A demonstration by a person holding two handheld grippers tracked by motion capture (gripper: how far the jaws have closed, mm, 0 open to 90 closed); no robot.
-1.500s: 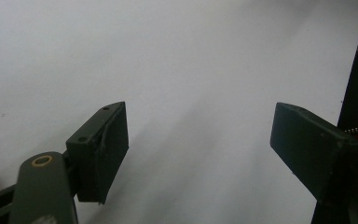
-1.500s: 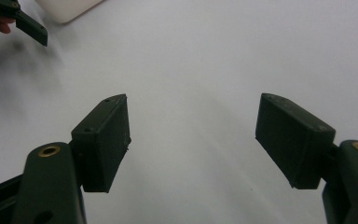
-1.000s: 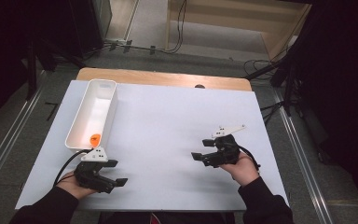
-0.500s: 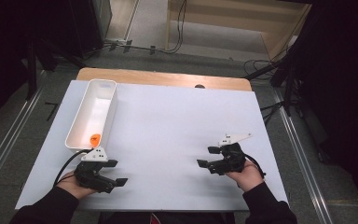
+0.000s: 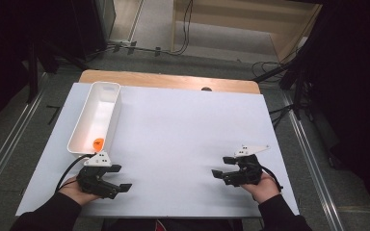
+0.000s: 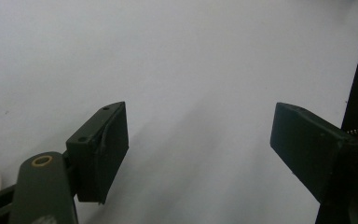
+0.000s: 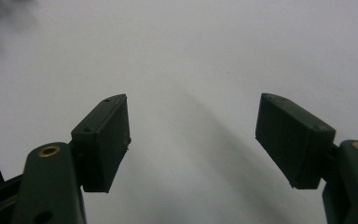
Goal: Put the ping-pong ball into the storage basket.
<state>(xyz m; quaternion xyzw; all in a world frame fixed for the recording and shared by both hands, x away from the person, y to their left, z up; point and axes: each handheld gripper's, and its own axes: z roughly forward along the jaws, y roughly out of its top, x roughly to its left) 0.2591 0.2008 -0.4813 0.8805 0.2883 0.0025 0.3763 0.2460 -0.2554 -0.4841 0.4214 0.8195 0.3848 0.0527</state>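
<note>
A small orange object point(image 5: 97, 142) lay inside a long white bin point(image 5: 111, 115), at the end of the bin nearest the person. The bin stood along the left side of a white table point(image 5: 183, 134), and the rest of its floor looked bare. What the orange object was could not be told at this distance.

Just beside the bin's near end, the left gripper point(image 5: 118, 185) rested low over the table in the person's left hand. Its jaws stood well apart, and the left gripper view showed only bare white surface between them point(image 6: 198, 140). It had not shifted from where it was a second earlier.

Well apart from the bin, on the far right of the table, the right gripper point(image 5: 221, 171) pointed towards the table's middle. Its jaws were also apart and empty, with plain tabletop between them in the right gripper view point(image 7: 193, 140). Over the last second this hand had drawn back towards the person's edge of the table and sunk a little.

With the orange object already in the bin, both tools empty and the right one withdrawing, the placing step looked finished rather than under way.
</note>
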